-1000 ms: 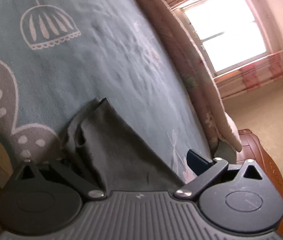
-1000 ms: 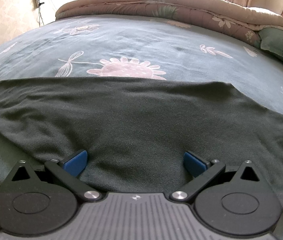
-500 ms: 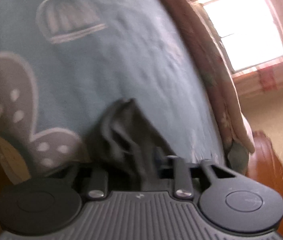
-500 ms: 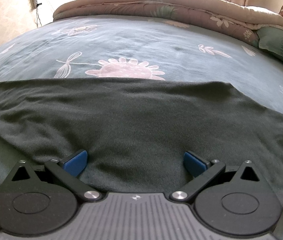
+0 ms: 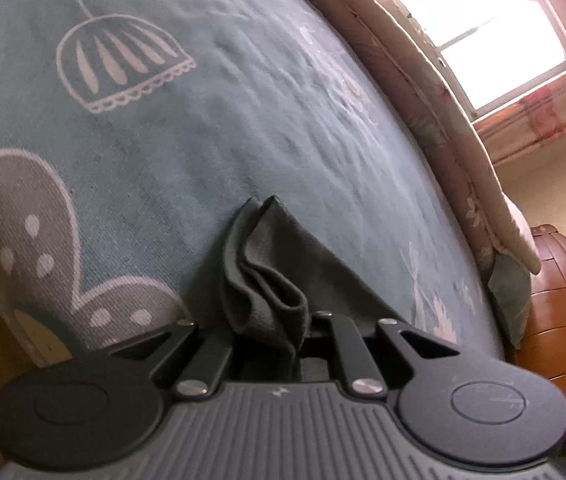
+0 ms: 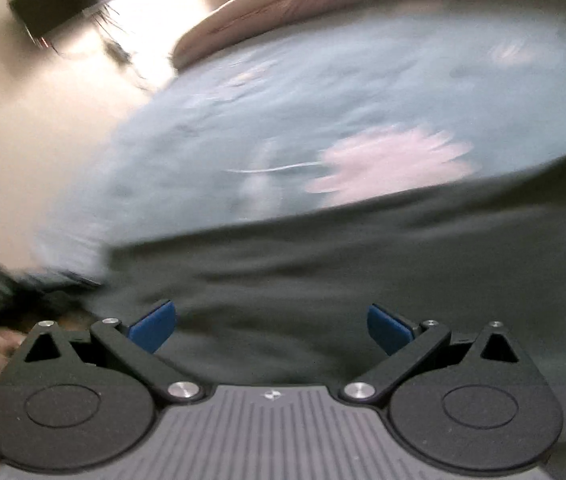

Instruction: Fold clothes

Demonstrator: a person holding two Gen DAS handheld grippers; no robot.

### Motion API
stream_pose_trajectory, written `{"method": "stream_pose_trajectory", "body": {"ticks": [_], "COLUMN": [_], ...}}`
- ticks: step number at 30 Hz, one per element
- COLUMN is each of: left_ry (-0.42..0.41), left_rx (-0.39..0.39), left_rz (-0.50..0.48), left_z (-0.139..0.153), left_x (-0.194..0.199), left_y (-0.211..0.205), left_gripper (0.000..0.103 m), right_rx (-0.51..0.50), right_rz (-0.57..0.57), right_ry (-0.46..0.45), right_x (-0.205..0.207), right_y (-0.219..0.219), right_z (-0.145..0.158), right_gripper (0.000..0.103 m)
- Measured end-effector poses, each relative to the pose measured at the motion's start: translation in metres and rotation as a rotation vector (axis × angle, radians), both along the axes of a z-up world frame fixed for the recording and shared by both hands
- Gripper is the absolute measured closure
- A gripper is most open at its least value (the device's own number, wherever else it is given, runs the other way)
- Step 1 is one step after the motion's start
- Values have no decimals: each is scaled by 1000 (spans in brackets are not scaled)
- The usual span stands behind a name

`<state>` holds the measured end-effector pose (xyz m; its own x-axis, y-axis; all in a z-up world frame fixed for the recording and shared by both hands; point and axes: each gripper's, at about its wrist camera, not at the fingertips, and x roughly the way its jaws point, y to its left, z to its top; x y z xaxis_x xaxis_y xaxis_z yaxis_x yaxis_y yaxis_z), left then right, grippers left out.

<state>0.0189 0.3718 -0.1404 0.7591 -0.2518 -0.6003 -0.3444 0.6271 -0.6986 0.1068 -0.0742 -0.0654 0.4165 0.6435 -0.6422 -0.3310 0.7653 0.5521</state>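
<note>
Dark grey cloth [image 5: 271, 280] lay on the teal patterned bedspread [image 5: 203, 128], its corner bunched into folds and pinched between the closed fingers of the left gripper [image 5: 283, 344]. In the blurred right wrist view the same cloth [image 6: 343, 280] spread across the bed beneath the right gripper [image 6: 271, 326], whose blue pads [image 6: 153, 326] stood wide apart, gripping nothing.

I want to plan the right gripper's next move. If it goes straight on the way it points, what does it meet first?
Most likely the dark garment, which lies spread directly ahead of the open right gripper. The teal bedspread comes only beyond it. The picture is blurred, so depth is uncertain.
</note>
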Motion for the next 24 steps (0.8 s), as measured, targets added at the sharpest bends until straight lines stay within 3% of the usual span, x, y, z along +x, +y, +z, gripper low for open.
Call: {"method": "stream_pose_trajectory", "body": {"ticks": [4, 7, 11, 16, 24], "left_ry": [3, 10, -3, -23, -21], "left_rx": [38, 66, 46, -6, -1], "left_rz": [-18, -26, -15, 3, 1], "left_z": [3, 7, 8, -1, -1], "left_x": [-1, 0, 6, 0, -1], "left_y": [-1, -2, -8, -1, -1], "left_gripper": [94, 94, 94, 94, 94], "right_rx": [194, 229, 244, 199, 185], "right_rz": [78, 112, 120, 130, 65], "right_ry": [173, 233, 335, 318, 259], "right_x": [30, 43, 50, 47, 70], "right_y": [41, 71, 96, 108, 117], "right_z": [-11, -16, -27, -32, -25], "right_gripper": [0, 0, 0, 0, 0]}}
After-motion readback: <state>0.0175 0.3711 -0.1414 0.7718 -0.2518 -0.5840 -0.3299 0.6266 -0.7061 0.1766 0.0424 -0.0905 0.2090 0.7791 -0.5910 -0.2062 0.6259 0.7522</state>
